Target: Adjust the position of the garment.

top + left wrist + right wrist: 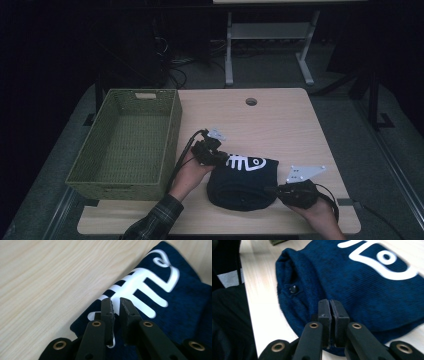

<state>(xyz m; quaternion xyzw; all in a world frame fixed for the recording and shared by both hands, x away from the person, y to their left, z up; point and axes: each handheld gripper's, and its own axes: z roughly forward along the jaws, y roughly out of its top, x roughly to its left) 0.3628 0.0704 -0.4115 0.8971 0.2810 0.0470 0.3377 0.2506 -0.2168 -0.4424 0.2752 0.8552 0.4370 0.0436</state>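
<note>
**Both tongs pinch the folded navy garment**

The left tongs (115,305) are nearly pressed together, with a fold of the navy garment (243,181) caught between the pads at the edge that bears the white print (147,290). The right tongs (333,308) are pressed together on the opposite edge of the garment, with a thin layer of cloth nipped between the pads, close to a small dark button (293,289) on a seam.

The garment lies folded in a thick bundle on the wooden surface (280,120), toward the person's side of it. In the high view the left tongs (220,156) meet the garment at its far left corner and the right tongs (274,190) at its near right side. A plaid sleeve (155,220) comes in below the garment's left. Left of the garment, near but not touching, stands a green woven basket (170,145). Beyond the garment, near the far edge of the surface, is a round cable hole (251,101).
</note>
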